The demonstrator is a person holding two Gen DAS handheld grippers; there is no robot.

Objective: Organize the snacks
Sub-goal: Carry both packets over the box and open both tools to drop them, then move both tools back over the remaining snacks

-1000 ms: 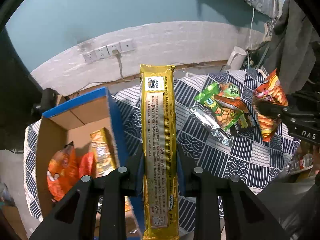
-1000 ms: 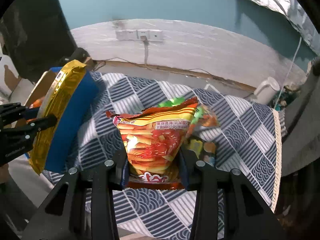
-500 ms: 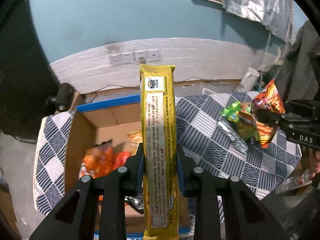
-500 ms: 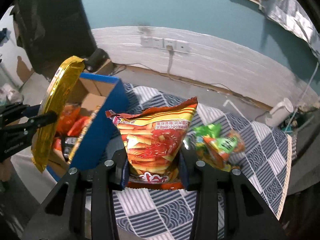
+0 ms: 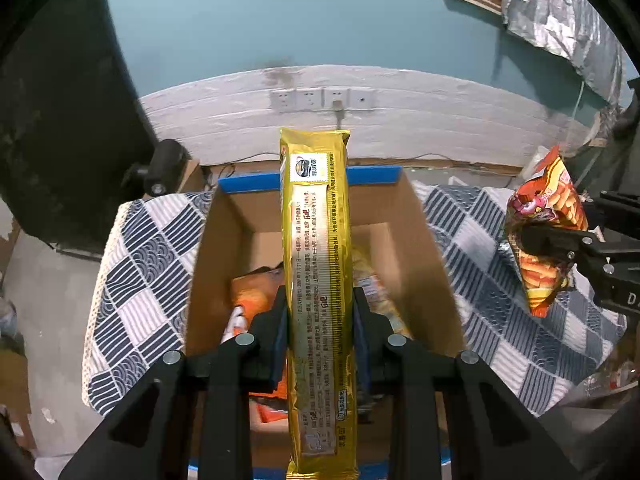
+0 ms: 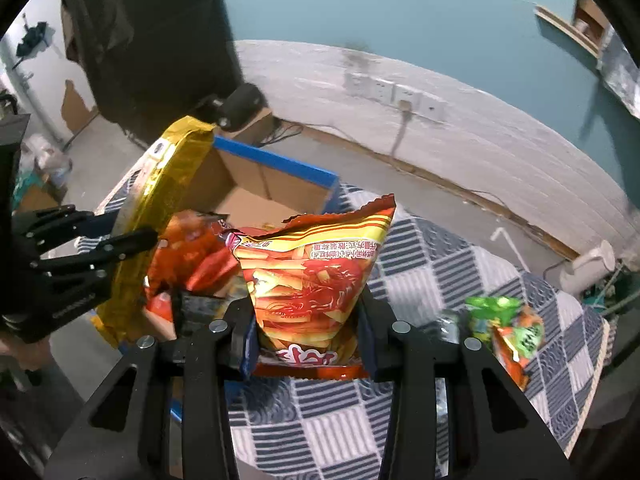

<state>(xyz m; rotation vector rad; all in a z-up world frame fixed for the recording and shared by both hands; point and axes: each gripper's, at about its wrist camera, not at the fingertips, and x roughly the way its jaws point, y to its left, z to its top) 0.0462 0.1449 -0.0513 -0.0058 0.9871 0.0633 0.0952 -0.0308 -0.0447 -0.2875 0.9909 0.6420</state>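
My left gripper [image 5: 320, 320] is shut on a long gold biscuit pack [image 5: 318, 264] and holds it above the open cardboard box [image 5: 224, 216] with blue edges. Orange snack bags [image 5: 256, 292] lie inside the box. My right gripper [image 6: 308, 320] is shut on a red and yellow chip bag [image 6: 316, 272], held above the checked tablecloth just right of the box [image 6: 276, 168]. The chip bag also shows in the left wrist view [image 5: 544, 232], and the gold pack in the right wrist view [image 6: 160, 208].
A green and orange snack bag [image 6: 504, 328] lies on the blue and white checked tablecloth [image 6: 420, 264] to the right. A white wall with sockets [image 5: 320, 98] stands behind the table. A white mug [image 6: 588, 268] is at the far right edge.
Both grippers have moved left with their packs. The left one has gone from over the cloth to over the box. The right one has come up beside the box.
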